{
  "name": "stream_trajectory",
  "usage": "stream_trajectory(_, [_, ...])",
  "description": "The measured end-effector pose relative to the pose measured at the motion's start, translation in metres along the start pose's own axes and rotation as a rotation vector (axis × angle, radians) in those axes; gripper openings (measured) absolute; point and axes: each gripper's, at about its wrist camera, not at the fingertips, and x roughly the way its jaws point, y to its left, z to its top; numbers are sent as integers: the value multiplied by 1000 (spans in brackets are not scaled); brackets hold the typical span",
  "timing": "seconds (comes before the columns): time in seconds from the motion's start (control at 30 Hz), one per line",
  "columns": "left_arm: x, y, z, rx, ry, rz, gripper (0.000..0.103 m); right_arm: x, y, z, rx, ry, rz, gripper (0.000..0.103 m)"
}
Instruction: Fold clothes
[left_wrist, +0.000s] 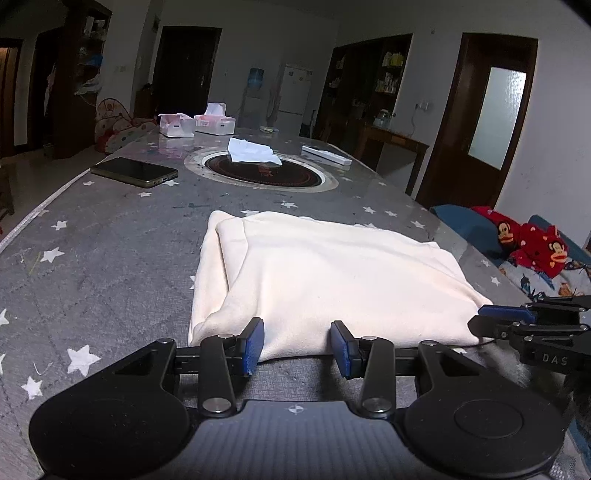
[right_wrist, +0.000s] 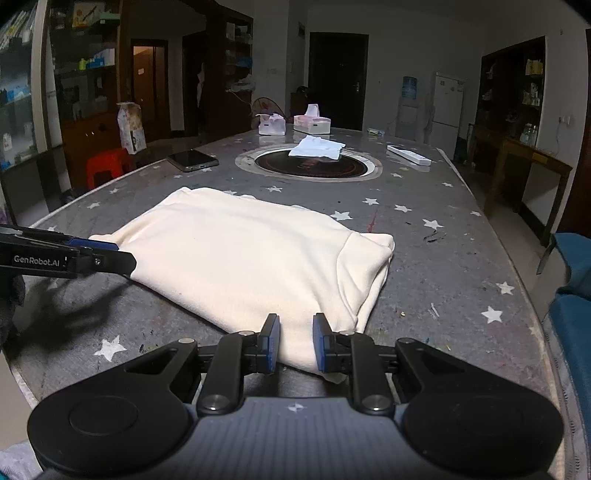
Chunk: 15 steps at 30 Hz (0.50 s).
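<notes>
Both tongs sit at the near edge of a folded cream garment. From the left wrist view, the left gripper (left_wrist: 297, 345) has its blue pads spread wide, the cloth's near hem lying between them with nothing pinched. The cream garment (left_wrist: 332, 273) lies flat in a thick rectangle on the grey star-patterned table (left_wrist: 92, 258), near its front. At the right edge of this view the right gripper (left_wrist: 495, 321) reaches to the garment's near right corner; whether it grips cloth cannot be told from here. Farther back lie a phone (left_wrist: 135, 171), a round dark inset (left_wrist: 260, 171) with a white cloth (left_wrist: 253, 151) on it, and two tissue boxes (left_wrist: 195, 123). From the right wrist view, the right gripper (right_wrist: 295, 343) stands partly open, its pads either side of a bulge of the garment's (right_wrist: 240, 251) near edge, not closed on it. The left gripper (right_wrist: 110, 254) comes in from the left, its tip against the garment's left corner.
</notes>
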Motion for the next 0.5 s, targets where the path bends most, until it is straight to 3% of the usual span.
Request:
stream_trajectory(0.3, [-13,17,4,-61,-36,-32,44,-12,31,13,-86,23,-47,22])
stream_trajectory(0.5, [-26,40,13,-101,-74,8,44,-13,67,26,-181,10,30,26])
